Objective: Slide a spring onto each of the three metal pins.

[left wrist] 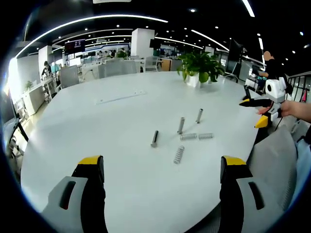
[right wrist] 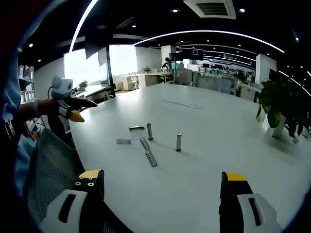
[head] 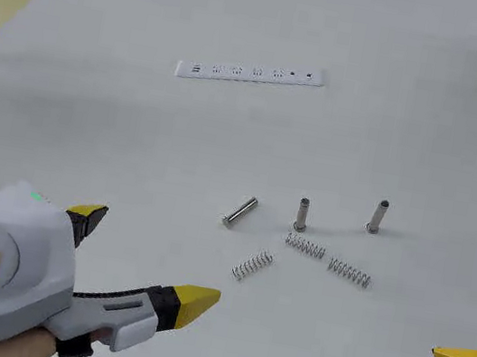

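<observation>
Springs (head: 305,246) lie loose on the table (head: 136,134) just near of the three pins (head: 302,215), two upright, one on its side, so I judge none fitted yet, my left gripper (head: 157,252) and right gripper (right wrist: 163,177) both spread wide, empty.

Head view: steep down, close over worktop (head: 93,118). Both gripper views: low, facing across it from opposite sides; all share pins (head: 301,215), springs (head: 305,246).
</observation>
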Motion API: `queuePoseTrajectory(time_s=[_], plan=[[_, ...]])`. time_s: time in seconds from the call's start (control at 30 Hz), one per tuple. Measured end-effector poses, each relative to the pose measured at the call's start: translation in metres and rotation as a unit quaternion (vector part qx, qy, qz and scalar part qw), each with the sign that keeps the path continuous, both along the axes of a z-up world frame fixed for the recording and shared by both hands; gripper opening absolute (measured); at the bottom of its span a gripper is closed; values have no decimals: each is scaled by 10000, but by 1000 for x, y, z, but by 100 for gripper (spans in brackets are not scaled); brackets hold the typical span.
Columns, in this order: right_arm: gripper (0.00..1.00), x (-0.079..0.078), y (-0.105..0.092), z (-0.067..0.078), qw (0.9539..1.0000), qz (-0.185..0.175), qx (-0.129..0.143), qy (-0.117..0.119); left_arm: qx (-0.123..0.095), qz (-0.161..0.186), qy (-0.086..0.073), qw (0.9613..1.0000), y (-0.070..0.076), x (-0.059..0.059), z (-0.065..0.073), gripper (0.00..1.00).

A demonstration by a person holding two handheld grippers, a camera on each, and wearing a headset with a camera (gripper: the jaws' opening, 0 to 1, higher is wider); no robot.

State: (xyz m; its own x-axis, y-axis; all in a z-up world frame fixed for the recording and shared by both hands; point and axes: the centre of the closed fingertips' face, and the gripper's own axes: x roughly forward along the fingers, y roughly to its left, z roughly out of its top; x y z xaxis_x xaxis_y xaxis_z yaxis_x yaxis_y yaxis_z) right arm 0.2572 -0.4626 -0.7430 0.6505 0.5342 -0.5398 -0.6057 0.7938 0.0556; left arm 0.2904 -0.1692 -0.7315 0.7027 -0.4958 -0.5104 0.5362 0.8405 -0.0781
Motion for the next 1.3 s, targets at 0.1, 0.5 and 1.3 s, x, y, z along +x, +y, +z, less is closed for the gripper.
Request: queuePoseTrajectory(time_s=[0.1, 0.5, 1.3], plan=[[99, 0, 0, 1, 10000, -16, 33, -14, -36, -97, 67, 9999, -2, 4, 0, 96], [99, -3, -5, -4, 10000, -80, -20, 38, 508, -730, 307, 9956, -10, 22, -12, 97], [99, 1, 5, 0, 9999, -73, 116, -64, 864, -1450, 678, 9833, -27, 57, -30, 94]])
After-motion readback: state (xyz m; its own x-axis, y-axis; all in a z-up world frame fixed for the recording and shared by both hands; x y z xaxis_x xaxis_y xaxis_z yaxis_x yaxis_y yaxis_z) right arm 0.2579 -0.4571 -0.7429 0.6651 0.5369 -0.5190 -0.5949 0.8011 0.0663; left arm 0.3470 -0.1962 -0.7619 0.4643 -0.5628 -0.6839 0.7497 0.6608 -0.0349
